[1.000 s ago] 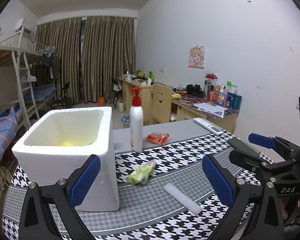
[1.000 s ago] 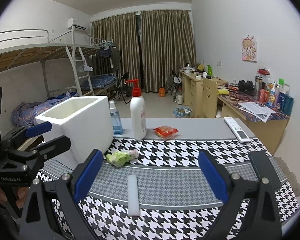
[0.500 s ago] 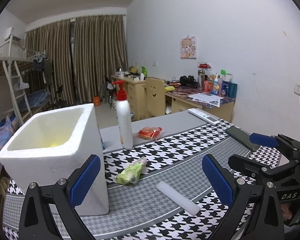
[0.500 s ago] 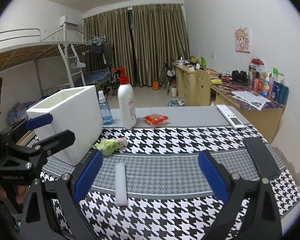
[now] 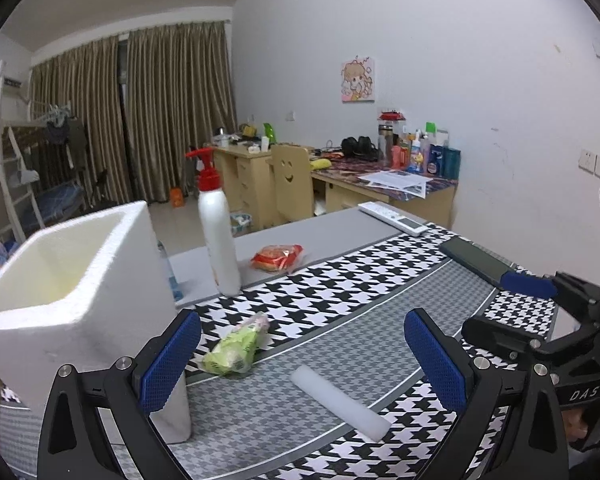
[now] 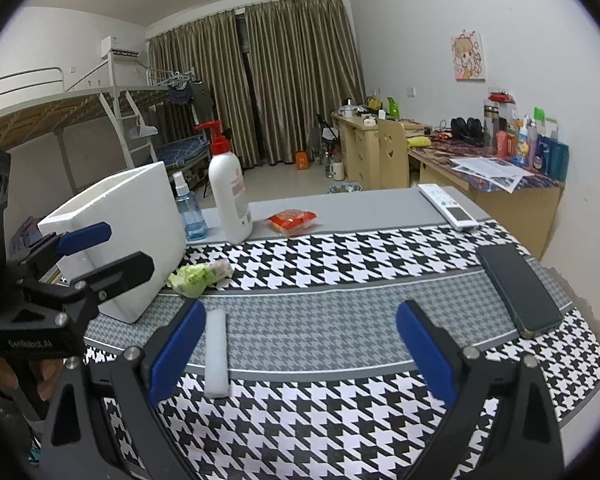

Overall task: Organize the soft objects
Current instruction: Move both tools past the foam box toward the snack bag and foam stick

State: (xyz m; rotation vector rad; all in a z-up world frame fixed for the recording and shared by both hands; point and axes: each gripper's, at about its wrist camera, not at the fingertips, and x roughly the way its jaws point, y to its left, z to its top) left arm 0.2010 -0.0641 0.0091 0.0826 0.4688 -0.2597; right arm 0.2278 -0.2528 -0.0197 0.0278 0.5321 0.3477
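A white foam box point(image 5: 72, 280) point(image 6: 132, 216) stands open-topped at the table's left. Beside it lies a green soft packet point(image 5: 234, 346) point(image 6: 198, 276). A white foam stick point(image 5: 340, 404) point(image 6: 216, 352) rests nearer the front edge. A red soft packet point(image 5: 278, 258) point(image 6: 294, 218) lies behind, by the pump bottle. My left gripper point(image 5: 300, 364) is open above the stick and the green packet, holding nothing. My right gripper point(image 6: 300, 356) is open too, the stick just inside its left finger.
A white pump bottle point(image 5: 218, 232) point(image 6: 230, 196) and a blue spray bottle point(image 6: 190, 210) stand behind the box. A remote point(image 6: 448, 206) and a dark phone point(image 6: 518, 290) lie on the right of the houndstooth cloth point(image 6: 340, 256). Desks and a bunk bed fill the room behind.
Both grippers have dropped lower and moved closer to the table; the box, green packet and stick now look nearer. Nothing on the table has moved.
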